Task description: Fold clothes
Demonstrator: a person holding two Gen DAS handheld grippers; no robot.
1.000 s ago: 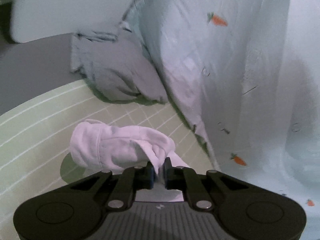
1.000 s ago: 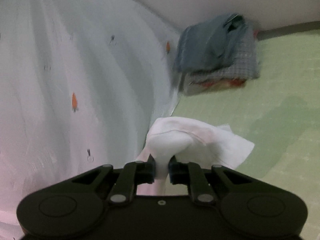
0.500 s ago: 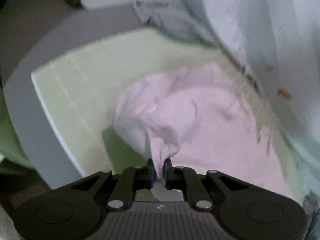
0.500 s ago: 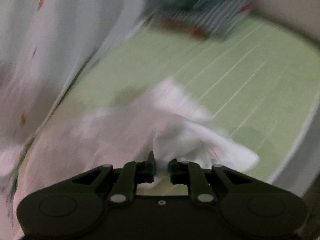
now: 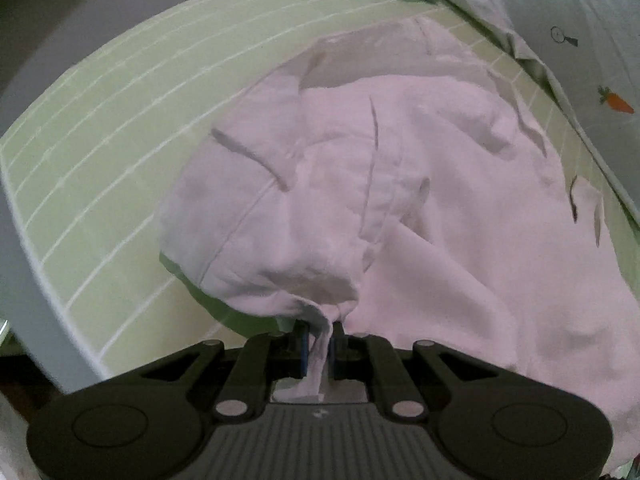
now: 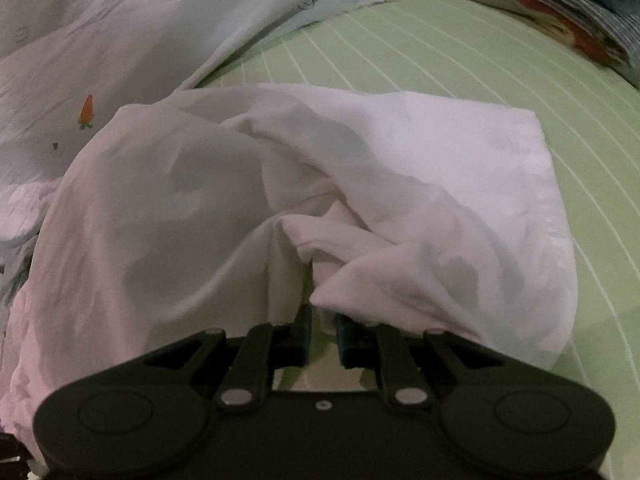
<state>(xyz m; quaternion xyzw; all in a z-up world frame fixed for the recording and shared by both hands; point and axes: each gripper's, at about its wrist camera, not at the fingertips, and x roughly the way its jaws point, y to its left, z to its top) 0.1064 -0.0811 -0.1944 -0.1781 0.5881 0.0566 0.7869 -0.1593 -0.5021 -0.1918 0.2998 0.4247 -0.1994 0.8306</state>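
A pale pink-white garment [image 5: 360, 184] lies crumpled on the green lined mat [image 5: 104, 128]. In the left wrist view my left gripper [image 5: 319, 330] is shut on a bunched edge of the garment, with a strip of cloth hanging down between the fingers. In the right wrist view the same garment [image 6: 400, 184] spreads over the mat [image 6: 460, 52]. My right gripper [image 6: 322, 322] is shut on another fold of it, the cloth draping over the fingertips. Both grippers point steeply down at the mat.
A light sheet printed with small carrots [image 5: 580, 40] [image 6: 100, 40] hangs along one side of the mat. A stack of folded clothes [image 6: 580, 20] sits at the mat's far right corner. The mat's grey edge [image 5: 28, 216] runs at the left.
Both grippers have come down toward the mat with the garment still pinched. The cloth, held up in the air before, now rests spread on the mat and fills both views.
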